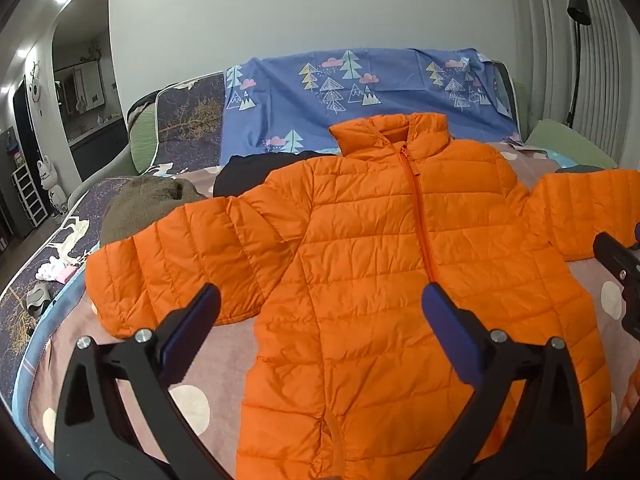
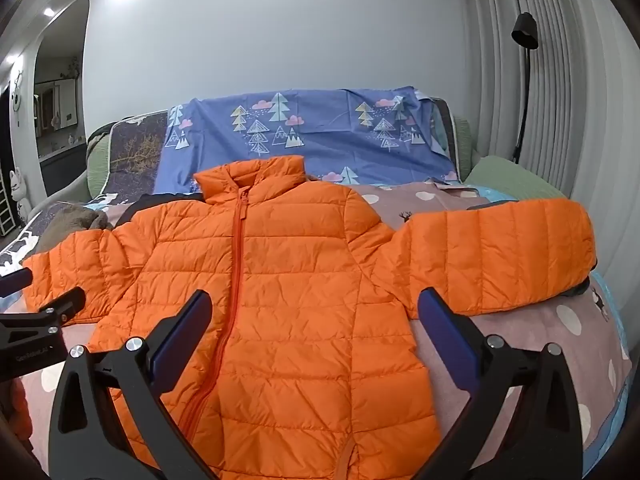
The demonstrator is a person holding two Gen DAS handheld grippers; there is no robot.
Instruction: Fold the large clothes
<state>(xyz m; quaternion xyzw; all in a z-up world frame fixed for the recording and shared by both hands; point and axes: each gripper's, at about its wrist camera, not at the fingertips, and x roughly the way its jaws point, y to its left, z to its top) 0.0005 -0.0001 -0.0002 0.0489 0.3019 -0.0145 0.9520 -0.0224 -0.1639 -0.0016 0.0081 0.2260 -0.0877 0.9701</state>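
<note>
Lying flat and front-up on the pink polka-dot bedspread (image 1: 224, 344), the orange quilted puffer jacket (image 1: 384, 264) was zipped to the collar, which pointed toward the blue tree-print sheet (image 1: 360, 92) draped behind it. Both sleeves were spread out sideways from the jacket body, and a brown fleece garment (image 1: 140, 204) and a dark garment (image 1: 244, 176) lay just beyond the sleeve on the left of the left wrist view, near the jacket's shoulder. The left gripper (image 1: 320, 308) hovered over the jacket's lower front with jaws wide and nothing between them; the right gripper (image 2: 314, 312) hovered likewise over the jacket, nearer the other sleeve, jaws wide and empty. No fold was visible, so the task appeared to be at its start. Risks noted: the shell looked slick and puffy, so a pinch on the top layer alone would likely slip or lift only one layer and leave the back panel behind. A sleeve folded inward might spring back open, since the filling resists creasing. The far sleeve end reached close to the bedspread's edge, and a careless drag could pull it over. Lifting the other sleeve might snag the brown fleece garment beside it.
</note>
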